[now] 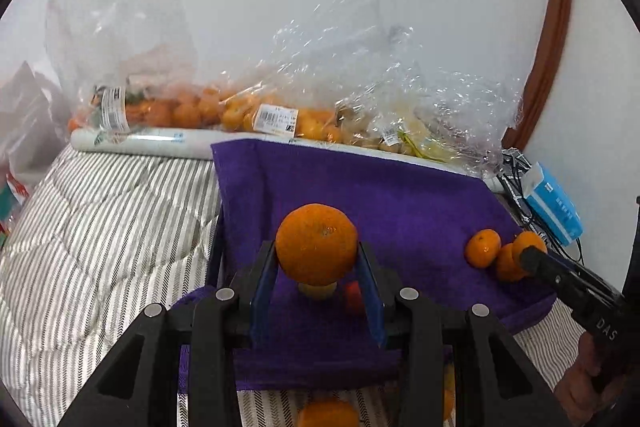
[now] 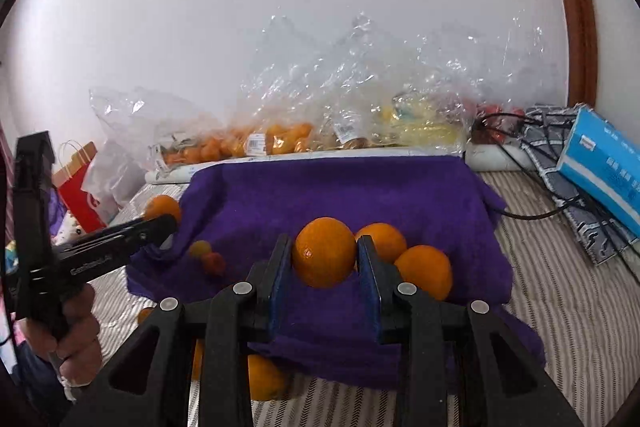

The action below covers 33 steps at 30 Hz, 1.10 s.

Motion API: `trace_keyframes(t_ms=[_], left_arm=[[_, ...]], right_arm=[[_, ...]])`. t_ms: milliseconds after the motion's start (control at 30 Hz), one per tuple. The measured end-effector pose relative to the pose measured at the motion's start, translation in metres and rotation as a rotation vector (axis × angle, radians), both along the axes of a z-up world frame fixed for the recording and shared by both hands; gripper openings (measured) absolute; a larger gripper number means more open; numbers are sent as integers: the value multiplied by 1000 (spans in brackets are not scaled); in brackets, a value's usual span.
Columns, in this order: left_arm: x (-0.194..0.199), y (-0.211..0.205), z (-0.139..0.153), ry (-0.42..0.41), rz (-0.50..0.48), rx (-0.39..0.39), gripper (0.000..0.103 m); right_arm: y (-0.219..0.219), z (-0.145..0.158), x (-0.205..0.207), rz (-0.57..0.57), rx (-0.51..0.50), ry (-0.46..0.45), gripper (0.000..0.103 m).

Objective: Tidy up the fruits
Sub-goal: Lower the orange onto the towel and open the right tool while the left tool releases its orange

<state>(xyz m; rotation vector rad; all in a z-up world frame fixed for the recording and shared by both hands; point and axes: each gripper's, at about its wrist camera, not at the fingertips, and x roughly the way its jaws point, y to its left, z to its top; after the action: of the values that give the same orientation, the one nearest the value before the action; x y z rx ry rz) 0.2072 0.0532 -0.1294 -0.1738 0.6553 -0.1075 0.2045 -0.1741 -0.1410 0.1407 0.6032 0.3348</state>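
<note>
In the left wrist view my left gripper point(image 1: 316, 247) is shut on a large orange point(image 1: 316, 227) above the purple towel point(image 1: 400, 195). A small yellow fruit point(image 1: 316, 291) and a red one point(image 1: 354, 297) lie on the towel just beneath it. At the right, two oranges point(image 1: 483, 247) rest on the towel beside the tip of my right gripper point(image 1: 530, 257). The right wrist view shows my right gripper point(image 2: 324, 241) shut on an orange point(image 2: 324, 259), with two more oranges point(image 2: 426, 269) close behind it. My left gripper point(image 2: 166, 221) reaches in from the left with its orange point(image 2: 162, 207).
Clear plastic bags of oranges point(image 1: 240, 111) and yellow fruit point(image 2: 420, 131) line the wall behind the towel. A blue tissue box point(image 2: 600, 163) and black cables point(image 2: 532, 215) lie to the right. Loose oranges point(image 2: 264, 377) sit on the striped bedding point(image 1: 100, 227) below the towel. A red paper bag point(image 2: 76, 183) stands at the left.
</note>
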Motion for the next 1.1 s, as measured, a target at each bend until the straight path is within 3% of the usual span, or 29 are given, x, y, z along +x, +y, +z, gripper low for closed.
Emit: trace_keyframes(t_ms=[533,1100], left_arm=[[12,-2,-18,56,-6,6,38],[13,-6,-20,61,-30,6,38]], right_arm=[[11,-27,15,32,-45,124,33],[18,-33,18,36,-95,152,33]])
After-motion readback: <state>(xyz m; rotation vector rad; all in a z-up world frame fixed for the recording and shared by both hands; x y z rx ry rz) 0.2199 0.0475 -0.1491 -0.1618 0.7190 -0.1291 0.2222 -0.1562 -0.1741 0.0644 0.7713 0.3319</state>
